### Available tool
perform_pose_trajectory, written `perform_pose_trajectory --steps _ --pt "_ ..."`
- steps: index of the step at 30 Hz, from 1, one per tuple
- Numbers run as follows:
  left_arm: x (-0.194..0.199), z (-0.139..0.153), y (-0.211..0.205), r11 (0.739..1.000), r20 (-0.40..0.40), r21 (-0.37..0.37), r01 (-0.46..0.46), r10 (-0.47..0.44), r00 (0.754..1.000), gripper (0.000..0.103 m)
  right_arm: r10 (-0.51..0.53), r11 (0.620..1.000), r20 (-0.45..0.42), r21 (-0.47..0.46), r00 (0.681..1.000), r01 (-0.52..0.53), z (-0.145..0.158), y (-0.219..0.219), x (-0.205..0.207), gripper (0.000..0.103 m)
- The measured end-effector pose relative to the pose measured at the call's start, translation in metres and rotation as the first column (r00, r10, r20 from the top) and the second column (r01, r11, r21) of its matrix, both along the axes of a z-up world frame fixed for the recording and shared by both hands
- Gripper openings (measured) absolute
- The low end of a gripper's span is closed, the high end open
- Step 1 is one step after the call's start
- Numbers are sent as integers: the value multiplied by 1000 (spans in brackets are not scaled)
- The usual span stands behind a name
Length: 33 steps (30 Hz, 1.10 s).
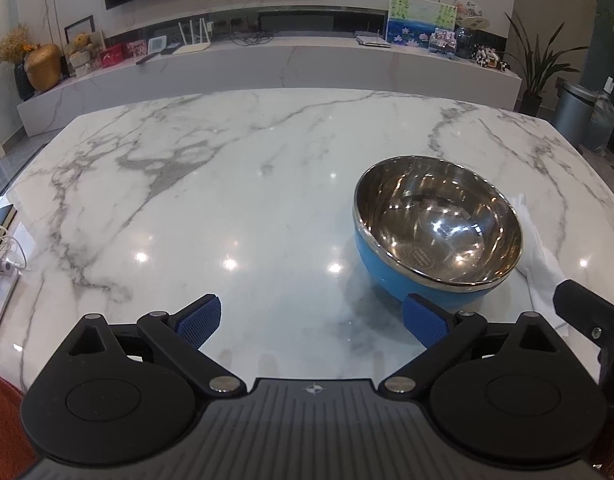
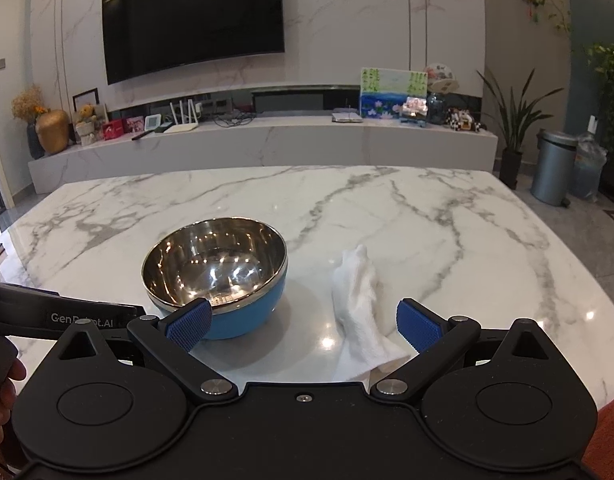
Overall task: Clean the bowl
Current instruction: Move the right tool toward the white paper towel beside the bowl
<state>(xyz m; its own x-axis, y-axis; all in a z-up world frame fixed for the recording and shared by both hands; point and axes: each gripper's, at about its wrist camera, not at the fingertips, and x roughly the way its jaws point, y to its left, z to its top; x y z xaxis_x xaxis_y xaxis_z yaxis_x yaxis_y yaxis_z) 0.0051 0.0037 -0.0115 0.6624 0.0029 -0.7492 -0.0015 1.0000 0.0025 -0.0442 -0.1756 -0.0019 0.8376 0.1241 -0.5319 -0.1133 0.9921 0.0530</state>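
The bowl (image 2: 215, 276) is bright blue outside, mirror-silver steel inside, with a silver rim. Just right of the bowl lies a plain white cloth (image 2: 363, 312). Under both, the table (image 2: 427, 220) is white marble with grey veins. Both grippers, left (image 1: 311, 320) and right (image 2: 303, 322), are black with blue, fine-ribbed pads (image 2: 189, 322). Far behind the bowl hangs a black TV (image 2: 193, 20).

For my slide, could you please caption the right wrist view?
Open right claw over white cloth beside blue steel bowl.
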Motion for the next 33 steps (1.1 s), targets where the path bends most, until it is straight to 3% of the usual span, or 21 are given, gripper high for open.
perform_pose_trajectory --steps 33 --pt "-3 -2 1 1000 -27 6 -16 16 1000 98 9 1000 -47 -8 999 -9 0 2 1 99"
